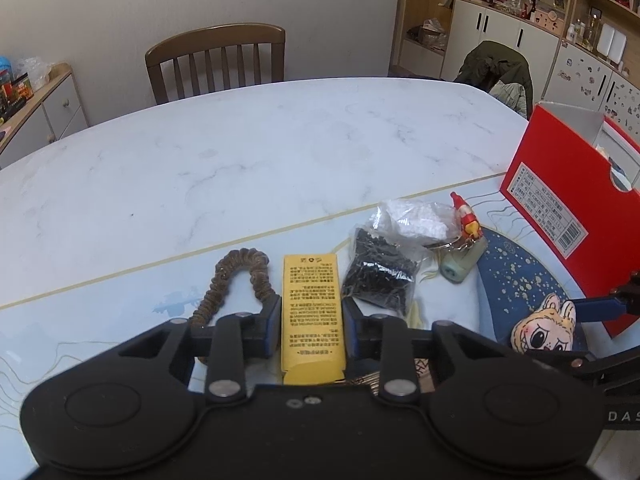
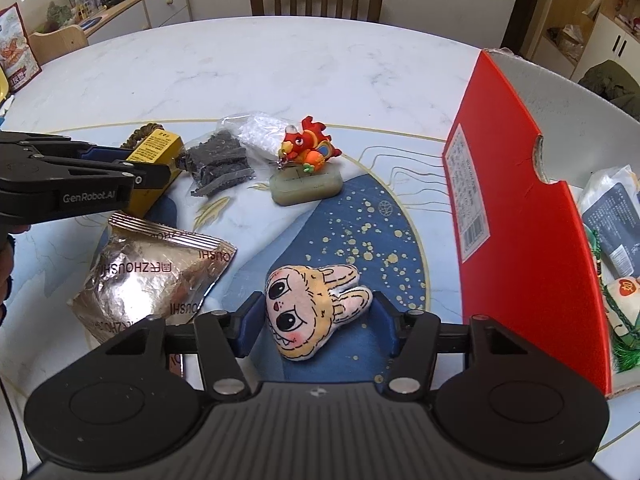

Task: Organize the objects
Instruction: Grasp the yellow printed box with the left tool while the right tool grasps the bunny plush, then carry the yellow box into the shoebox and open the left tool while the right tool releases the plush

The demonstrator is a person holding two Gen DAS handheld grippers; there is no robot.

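Note:
A yellow printed box (image 1: 312, 312) lies lengthwise between the fingers of my left gripper (image 1: 311, 306), which is shut on its sides. In the right wrist view the same box (image 2: 154, 146) shows in that gripper at the left. My right gripper (image 2: 317, 308) is open, its blue pads on either side of a plush rabbit-face toy (image 2: 312, 308) that lies on the blue mat (image 2: 360, 232). To the right stands an open red shoebox (image 2: 520, 200) with packets and a green tassel inside.
Near the yellow box lie a brown scrunchie (image 1: 236, 276), a bag of black pieces (image 2: 220, 164) and a bag of white bits (image 2: 260, 128). A red dragon keychain (image 2: 306, 148) rests on a green case (image 2: 306, 188). A silver foil packet (image 2: 152, 268) lies front left. A chair (image 1: 216, 56) stands behind the marble table (image 1: 240, 152).

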